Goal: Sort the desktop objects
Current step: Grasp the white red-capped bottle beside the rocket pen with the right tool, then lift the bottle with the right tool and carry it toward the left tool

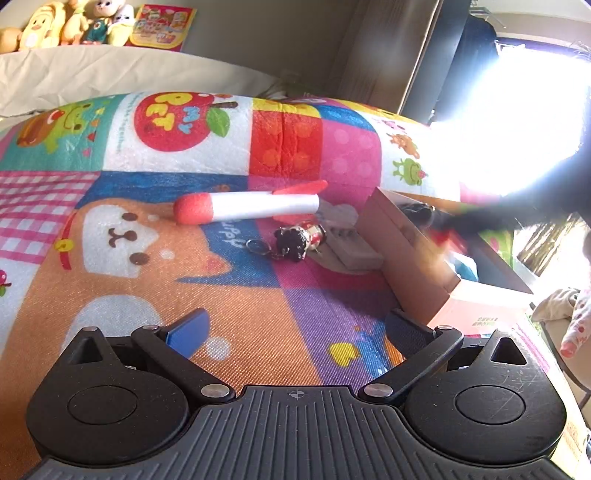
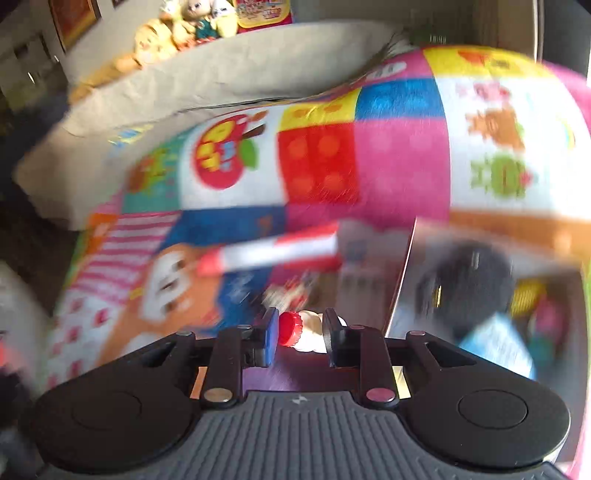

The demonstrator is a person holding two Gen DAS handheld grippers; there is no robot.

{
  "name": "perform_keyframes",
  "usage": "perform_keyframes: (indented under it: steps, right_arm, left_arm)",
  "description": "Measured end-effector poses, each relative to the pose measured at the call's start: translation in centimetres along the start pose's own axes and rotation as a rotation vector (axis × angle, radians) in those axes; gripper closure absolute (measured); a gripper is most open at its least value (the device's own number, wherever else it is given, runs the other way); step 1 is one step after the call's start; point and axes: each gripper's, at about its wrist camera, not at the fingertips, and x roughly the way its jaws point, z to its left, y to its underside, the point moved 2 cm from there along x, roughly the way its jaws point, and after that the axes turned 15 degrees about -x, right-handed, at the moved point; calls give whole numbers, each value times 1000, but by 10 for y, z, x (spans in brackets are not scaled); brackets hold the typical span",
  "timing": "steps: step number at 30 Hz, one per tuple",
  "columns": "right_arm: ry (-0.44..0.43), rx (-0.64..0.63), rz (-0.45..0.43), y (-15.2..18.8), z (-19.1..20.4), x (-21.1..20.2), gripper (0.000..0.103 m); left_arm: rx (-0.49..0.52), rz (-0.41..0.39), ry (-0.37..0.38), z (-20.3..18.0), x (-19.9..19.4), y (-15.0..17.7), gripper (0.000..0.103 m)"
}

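Note:
A red-tipped white foam rocket (image 1: 247, 205) lies on the colourful play mat (image 1: 229, 302). A small doll keychain (image 1: 299, 240) lies just right of it, beside a grey remote (image 1: 347, 247). An open cardboard box (image 1: 413, 258) stands at the right. My left gripper (image 1: 295, 332) is open and empty, low over the mat, short of the keychain. My right gripper (image 2: 300, 334) is shut on a small white bottle with a red cap (image 2: 299, 330); it shows blurred over the box in the left wrist view (image 1: 447, 229). The right wrist view is motion-blurred; the rocket (image 2: 269, 251) and the box (image 2: 410, 266) show in it.
The box holds a black object (image 2: 469, 280) and other coloured items. A pink box (image 1: 480, 314) lies in front of the cardboard box. A beige sofa (image 1: 110, 70) with plush toys (image 1: 70, 22) stands behind the mat. Bright window glare fills the upper right.

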Motion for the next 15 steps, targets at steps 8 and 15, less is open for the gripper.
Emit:
perform_keyframes:
  steps: [8, 15]
  right_arm:
    - [-135, 324, -65, 112, -36, -27, 78]
    - [-44, 418, -147, 150, -62, -24, 78]
  left_arm:
    - [-6, 9, -42, 1, 3, -1, 0]
    - [2, 8, -90, -1, 5, 1, 0]
